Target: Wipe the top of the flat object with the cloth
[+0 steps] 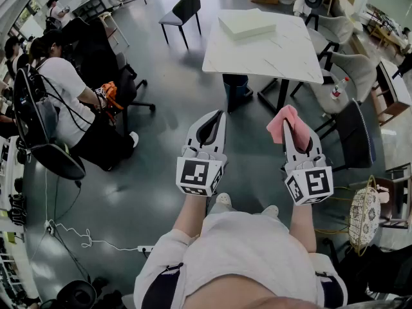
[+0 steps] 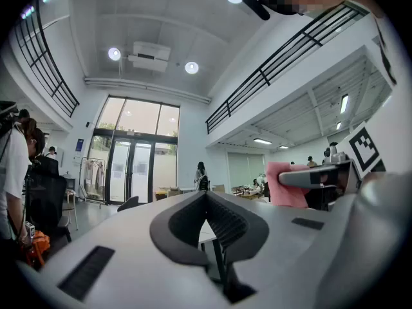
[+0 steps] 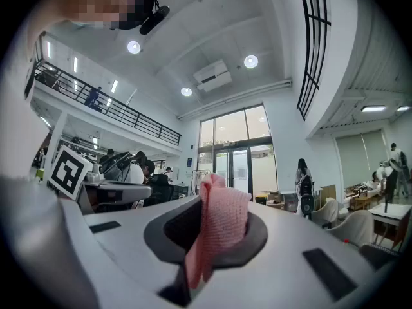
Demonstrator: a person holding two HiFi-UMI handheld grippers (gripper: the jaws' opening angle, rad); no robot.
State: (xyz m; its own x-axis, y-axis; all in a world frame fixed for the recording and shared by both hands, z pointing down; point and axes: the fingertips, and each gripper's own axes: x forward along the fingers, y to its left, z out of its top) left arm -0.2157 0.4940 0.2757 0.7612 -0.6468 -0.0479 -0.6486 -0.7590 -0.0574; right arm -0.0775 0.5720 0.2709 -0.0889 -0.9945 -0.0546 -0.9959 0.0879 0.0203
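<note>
A flat cream box [image 1: 247,23] lies on the white marble table [image 1: 277,53], well ahead of both grippers. My right gripper [image 1: 288,126] is shut on a pink cloth [image 1: 283,122], held over the grey floor short of the table's near edge. In the right gripper view the cloth [image 3: 219,227] stands up bunched between the dark pads. My left gripper [image 1: 211,118] hangs beside it to the left, shut with nothing in it; its jaw tips [image 2: 207,195] meet in the left gripper view, where the cloth [image 2: 286,184] shows at the right.
A black chair [image 1: 183,10] stands at the table's far left. A seated person [image 1: 61,89] and office chairs fill the left side. More chairs [image 1: 351,137], a spray bottle [image 1: 338,87] and a wire basket [image 1: 364,214] are at the right. A cable [image 1: 84,237] lies on the floor.
</note>
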